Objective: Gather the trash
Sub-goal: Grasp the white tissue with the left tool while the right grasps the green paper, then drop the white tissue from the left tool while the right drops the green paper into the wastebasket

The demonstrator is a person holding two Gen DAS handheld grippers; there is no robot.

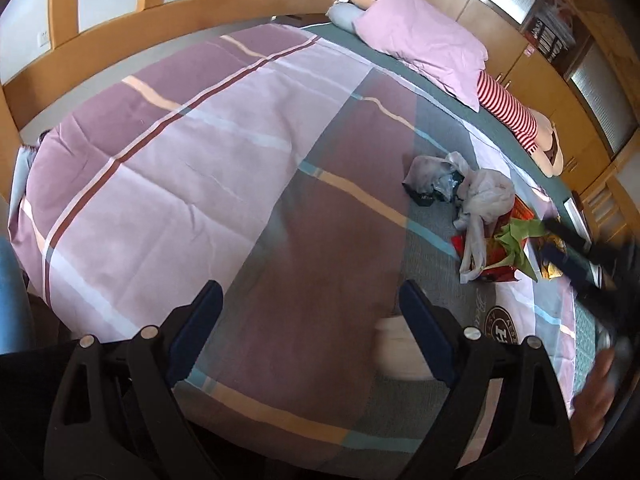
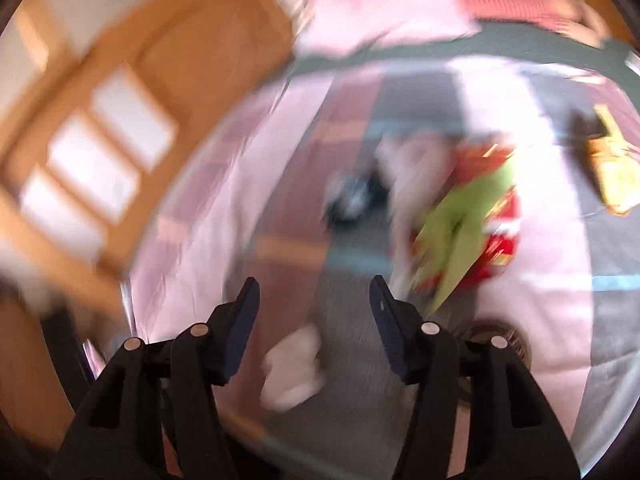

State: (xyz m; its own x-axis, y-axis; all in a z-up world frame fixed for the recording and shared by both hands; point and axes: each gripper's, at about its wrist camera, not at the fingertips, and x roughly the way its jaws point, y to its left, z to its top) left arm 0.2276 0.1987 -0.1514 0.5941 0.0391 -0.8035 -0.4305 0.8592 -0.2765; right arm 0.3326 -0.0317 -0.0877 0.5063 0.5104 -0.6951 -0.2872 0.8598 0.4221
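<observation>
Trash pile (image 1: 492, 216) uncollected on bed (image 1: 200, 140); white wad (image 2: 292, 368) loose below; left claw (image 1: 310, 330) wide, right claw (image 2: 314, 322) part-open, both empty; nothing gathered yet

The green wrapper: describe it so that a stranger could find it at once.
Start at the striped bedspread. Go to the trash pile on its grey part. The green wrapper lies over a red packet, beside a pale plastic bag; it alone is lime green.
</observation>
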